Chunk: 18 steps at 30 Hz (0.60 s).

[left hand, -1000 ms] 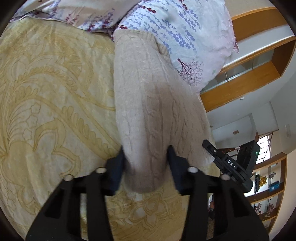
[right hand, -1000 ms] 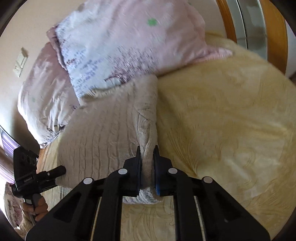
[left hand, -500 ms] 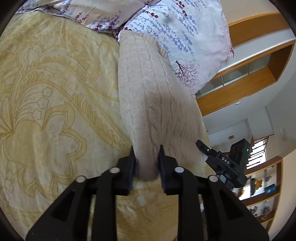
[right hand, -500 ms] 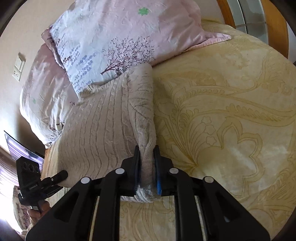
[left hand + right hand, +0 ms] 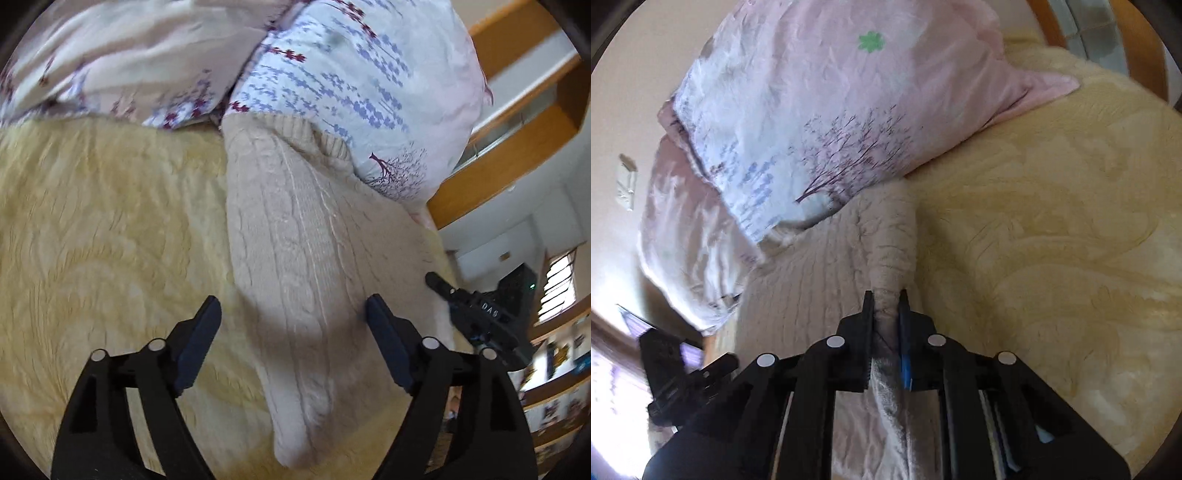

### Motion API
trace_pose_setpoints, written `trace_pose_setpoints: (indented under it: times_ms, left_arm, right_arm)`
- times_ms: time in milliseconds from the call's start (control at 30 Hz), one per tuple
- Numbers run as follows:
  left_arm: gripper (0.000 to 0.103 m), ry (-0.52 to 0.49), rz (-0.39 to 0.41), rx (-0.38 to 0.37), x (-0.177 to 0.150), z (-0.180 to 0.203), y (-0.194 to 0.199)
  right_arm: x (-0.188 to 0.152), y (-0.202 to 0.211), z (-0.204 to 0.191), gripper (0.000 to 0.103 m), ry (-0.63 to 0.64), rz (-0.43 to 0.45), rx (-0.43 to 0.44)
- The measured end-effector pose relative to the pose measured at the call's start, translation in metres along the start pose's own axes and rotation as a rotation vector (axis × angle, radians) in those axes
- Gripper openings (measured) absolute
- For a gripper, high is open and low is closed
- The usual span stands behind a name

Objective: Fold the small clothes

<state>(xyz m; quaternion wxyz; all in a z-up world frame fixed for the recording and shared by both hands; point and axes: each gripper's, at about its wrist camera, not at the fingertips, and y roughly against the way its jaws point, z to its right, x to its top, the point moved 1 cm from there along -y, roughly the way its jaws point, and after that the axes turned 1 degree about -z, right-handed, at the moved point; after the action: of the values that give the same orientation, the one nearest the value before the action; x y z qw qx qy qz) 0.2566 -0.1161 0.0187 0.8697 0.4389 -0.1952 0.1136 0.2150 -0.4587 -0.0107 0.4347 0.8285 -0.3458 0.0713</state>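
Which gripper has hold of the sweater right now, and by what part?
Only the right gripper: shut on the beige knit sweater, pinching a bunched fold at its near edge. The left gripper has just opened; the sweater lies between its fingers unpinched.

yellow bedspread [image 5: 92, 240] | floral pillows [image 5: 820, 122] | wooden headboard [image 5: 517, 155] | shelves [image 5: 561, 369]

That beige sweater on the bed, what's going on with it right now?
A person with a gripper in each hand is folding a beige cable-knit sweater on a yellow bedspread, up against the floral pillows. The left gripper has just opened and straddles a folded part without pinching it. The right gripper is clamped on a bunched-up part of the sweater.
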Motion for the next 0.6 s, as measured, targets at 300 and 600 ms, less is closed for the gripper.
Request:
trace_pose_setpoints:
  times_ms: [300, 600]
  left_arm:
    - [0.092, -0.057, -0.022, 0.028, 0.004, 0.01, -0.015]
    - [0.092, -0.028, -0.046, -0.009, 0.006, 0.006, -0.023]
  right_arm:
    - [-0.006, -0.006, 0.018, 0.012, -0.054, -0.03, -0.004]
    - [0.007, 0.003, 0.025, 0.07, -0.097, -0.05, 0.051]
